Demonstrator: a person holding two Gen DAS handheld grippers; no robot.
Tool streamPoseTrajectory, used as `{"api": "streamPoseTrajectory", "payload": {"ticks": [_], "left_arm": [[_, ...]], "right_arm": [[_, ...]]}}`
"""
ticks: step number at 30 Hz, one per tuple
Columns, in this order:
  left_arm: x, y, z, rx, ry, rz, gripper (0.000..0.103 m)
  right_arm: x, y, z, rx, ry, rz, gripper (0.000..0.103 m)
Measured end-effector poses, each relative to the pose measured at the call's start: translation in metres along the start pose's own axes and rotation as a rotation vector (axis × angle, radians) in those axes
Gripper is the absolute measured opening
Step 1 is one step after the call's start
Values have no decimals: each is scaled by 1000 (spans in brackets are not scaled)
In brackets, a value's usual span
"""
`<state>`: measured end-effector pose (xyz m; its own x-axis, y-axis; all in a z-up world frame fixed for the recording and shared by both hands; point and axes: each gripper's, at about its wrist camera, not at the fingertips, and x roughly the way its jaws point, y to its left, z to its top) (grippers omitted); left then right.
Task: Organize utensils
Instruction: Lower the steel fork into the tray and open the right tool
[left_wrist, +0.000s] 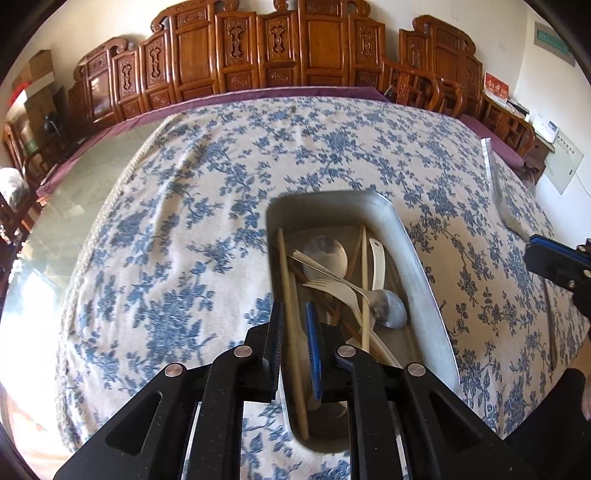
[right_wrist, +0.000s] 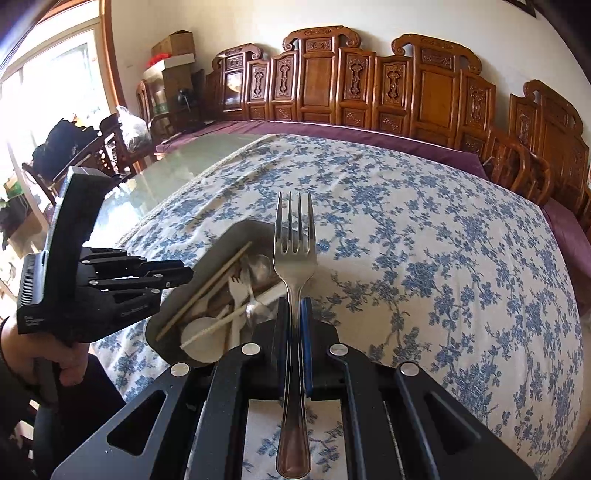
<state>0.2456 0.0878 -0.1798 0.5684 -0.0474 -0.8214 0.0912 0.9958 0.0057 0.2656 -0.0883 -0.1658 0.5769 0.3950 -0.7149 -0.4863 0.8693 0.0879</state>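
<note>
Clamped upright in the right gripper, tines up, the steel fork hangs just right of the metal tray, while the left gripper hovers slightly parted over its chopstick.

A white cloth with blue flower sprigs covers the counter. The tray is dull silver-grey; the fork shines silver; carved chairs glow reddish-brown.

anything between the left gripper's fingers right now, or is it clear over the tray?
Left wrist view: a wooden chopstick shows in the gap of the left gripper, lying in the metal tray. The pads don't visibly press on it.
</note>
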Motion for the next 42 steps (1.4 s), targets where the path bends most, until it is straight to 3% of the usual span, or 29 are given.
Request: {"api": "streamPoseTrajectory", "payload": {"ticks": [21, 24, 29, 35, 42], "left_arm": [[-41, 46, -11, -49, -74, 12, 33], [-40, 50, -13, -58, -75, 13, 41], [-34, 58, -16, -75, -69, 25, 69], [-22, 70, -21, -106, -39, 36, 77], [-15, 71, -26, -106, -20, 41, 77]], "right_arm": [[51, 51, 34, 13, 49, 59, 8], [67, 55, 35, 34, 74, 65, 8], [92, 60, 30, 63, 118, 64, 8], [117, 59, 18, 105, 171, 54, 8], [129, 44, 13, 114, 191, 3, 8]]}}
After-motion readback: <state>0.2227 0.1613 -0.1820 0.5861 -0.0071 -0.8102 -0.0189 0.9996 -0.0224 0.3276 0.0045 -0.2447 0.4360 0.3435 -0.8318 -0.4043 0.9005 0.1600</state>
